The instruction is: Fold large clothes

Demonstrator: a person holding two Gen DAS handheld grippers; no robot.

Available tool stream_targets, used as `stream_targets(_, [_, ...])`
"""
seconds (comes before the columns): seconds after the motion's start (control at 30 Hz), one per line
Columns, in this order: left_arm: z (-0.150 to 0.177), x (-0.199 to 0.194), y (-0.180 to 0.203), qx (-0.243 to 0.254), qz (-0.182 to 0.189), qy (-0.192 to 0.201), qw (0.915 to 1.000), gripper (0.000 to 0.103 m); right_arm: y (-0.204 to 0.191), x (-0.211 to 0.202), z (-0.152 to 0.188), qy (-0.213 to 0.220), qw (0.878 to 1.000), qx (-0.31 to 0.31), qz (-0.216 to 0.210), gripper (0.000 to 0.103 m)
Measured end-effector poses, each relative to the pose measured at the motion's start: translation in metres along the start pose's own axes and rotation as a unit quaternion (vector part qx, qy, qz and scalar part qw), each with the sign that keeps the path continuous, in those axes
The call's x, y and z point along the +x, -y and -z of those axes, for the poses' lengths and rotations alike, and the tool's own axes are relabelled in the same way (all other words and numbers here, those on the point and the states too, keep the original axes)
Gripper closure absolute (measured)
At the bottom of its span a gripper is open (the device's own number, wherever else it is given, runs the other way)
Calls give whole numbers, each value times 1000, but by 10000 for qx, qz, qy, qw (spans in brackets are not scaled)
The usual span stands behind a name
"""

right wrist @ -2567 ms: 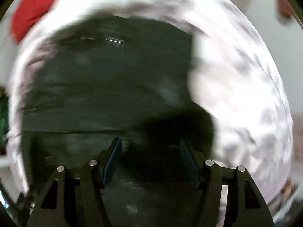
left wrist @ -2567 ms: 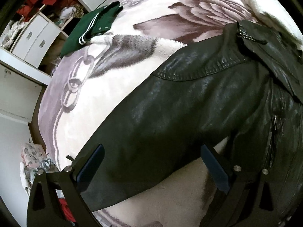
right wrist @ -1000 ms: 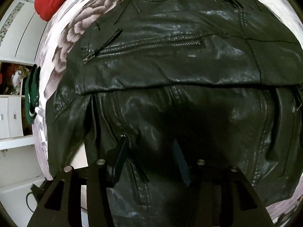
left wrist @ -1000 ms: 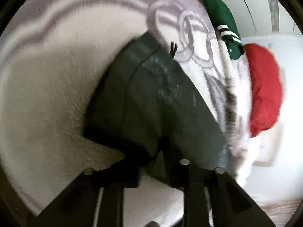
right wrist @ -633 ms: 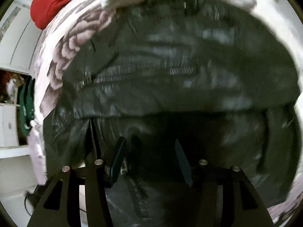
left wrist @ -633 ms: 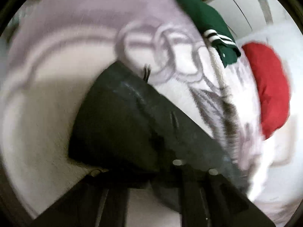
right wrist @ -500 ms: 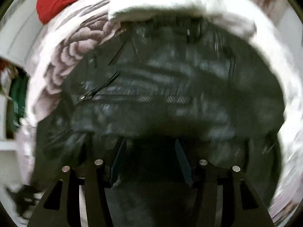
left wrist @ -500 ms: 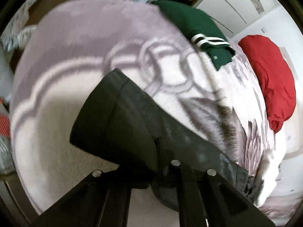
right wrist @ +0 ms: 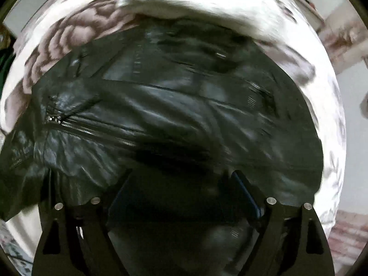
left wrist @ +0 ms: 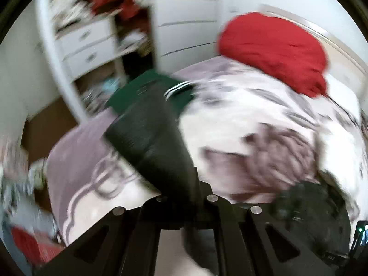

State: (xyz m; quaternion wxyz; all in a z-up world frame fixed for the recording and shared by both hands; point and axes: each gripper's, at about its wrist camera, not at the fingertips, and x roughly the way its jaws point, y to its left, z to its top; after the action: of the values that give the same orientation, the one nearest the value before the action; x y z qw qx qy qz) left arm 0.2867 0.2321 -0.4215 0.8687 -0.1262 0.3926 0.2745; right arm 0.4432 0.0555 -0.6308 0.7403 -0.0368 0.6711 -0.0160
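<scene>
The black leather jacket (right wrist: 174, 115) lay spread on the bed, its body filling most of the right wrist view, with a zip (right wrist: 55, 118) glinting at the left and creases running across the glossy hide. One sleeve (left wrist: 151, 142) was off the bed, stretched taut from the left gripper (left wrist: 184, 197) up and away toward the far side, and it hid part of the green garment (left wrist: 147, 87) lying behind it. The fingers of that gripper were clenched on the sleeve, close to its end as far as the blur allows.

Judging by the look of it, the jacket would handle as a heavy, thick piece: supple enough to bend, but inclined to hold broad creases and spring back, not drape flat. The shiny surface looked slippery, so a pinch on a seam, cuff or hem should hold better than one on open leather; the zips and buckles would be poor places to grip.

The right gripper (right wrist: 181, 197) hung directly over the jacket's body with its fingers (right wrist: 247, 195) spread apart; they had just been opening, and no fold of leather could be seen pinched between them.

Under the jacket was a pale blanket (right wrist: 76, 32) with a rose pattern. A red bundle (left wrist: 273, 50) sat at the far end of the bed, and white drawers (left wrist: 89, 46) stood beyond at the left.
</scene>
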Motion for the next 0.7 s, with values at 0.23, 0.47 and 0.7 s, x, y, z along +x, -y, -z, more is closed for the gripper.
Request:
stream_targets(0.23, [39, -50, 224, 1751, 1427, 202, 9739, 101, 151, -17, 46, -146, 9906, 1213, -612, 16])
stream_targets(0.47, [164, -74, 406, 3614, 2362, -33, 9020, 101, 290, -6, 117, -394, 9740, 2190, -415, 16])
stream_targets(0.7, [238, -44, 442, 4369, 2153, -852, 8692, 95, 376, 20, 163, -644, 9570, 2739, -706, 16])
